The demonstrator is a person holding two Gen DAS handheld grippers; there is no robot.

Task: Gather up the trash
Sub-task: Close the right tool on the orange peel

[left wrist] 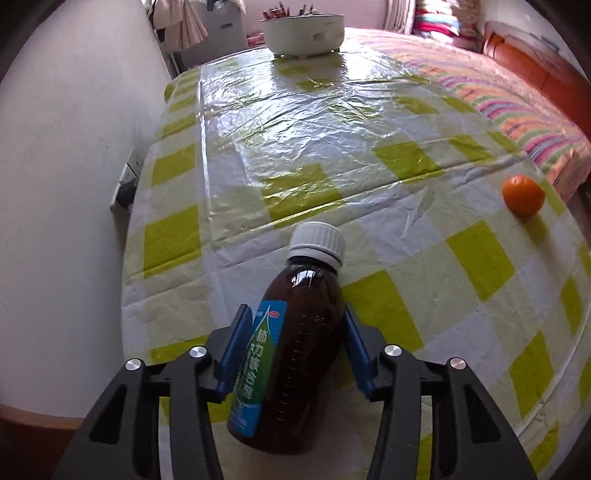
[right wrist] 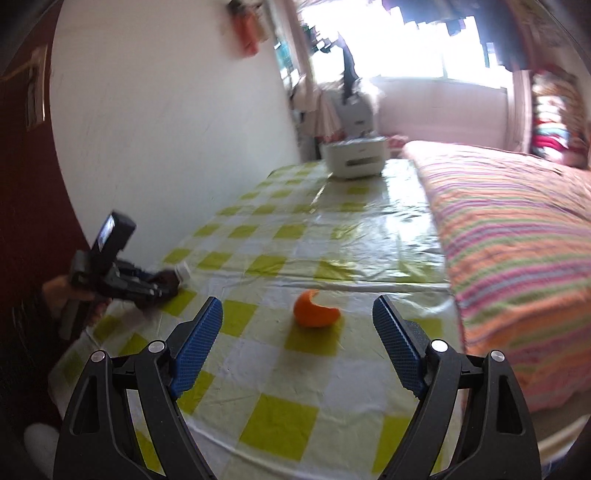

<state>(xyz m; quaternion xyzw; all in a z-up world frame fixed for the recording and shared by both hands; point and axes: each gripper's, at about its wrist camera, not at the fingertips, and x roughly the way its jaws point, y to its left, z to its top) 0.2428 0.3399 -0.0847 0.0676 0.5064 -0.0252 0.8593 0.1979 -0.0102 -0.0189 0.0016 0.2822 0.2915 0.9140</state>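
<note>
A brown medicine bottle (left wrist: 306, 314) with a white cap (left wrist: 317, 240) and a blue-green label lies on the green-and-white checked tablecloth (left wrist: 295, 147). My left gripper (left wrist: 297, 314) is shut on its body, one blue pad pressing each side. In the right wrist view the same left gripper (right wrist: 147, 286) and bottle (right wrist: 173, 277) sit at the table's left edge, with a hand behind them. A piece of orange peel (right wrist: 316, 310) rests on the cloth, and the left wrist view shows the orange peel (left wrist: 522, 194) far right. My right gripper (right wrist: 297, 302) hovers open just short of the peel, nothing between its pads.
A white round pot (left wrist: 303, 33) stands at the table's far end. A bed with a striped blanket (right wrist: 517, 240) runs along the table's right side. A white wall (left wrist: 74, 184) with a socket (left wrist: 127, 181) borders the left edge.
</note>
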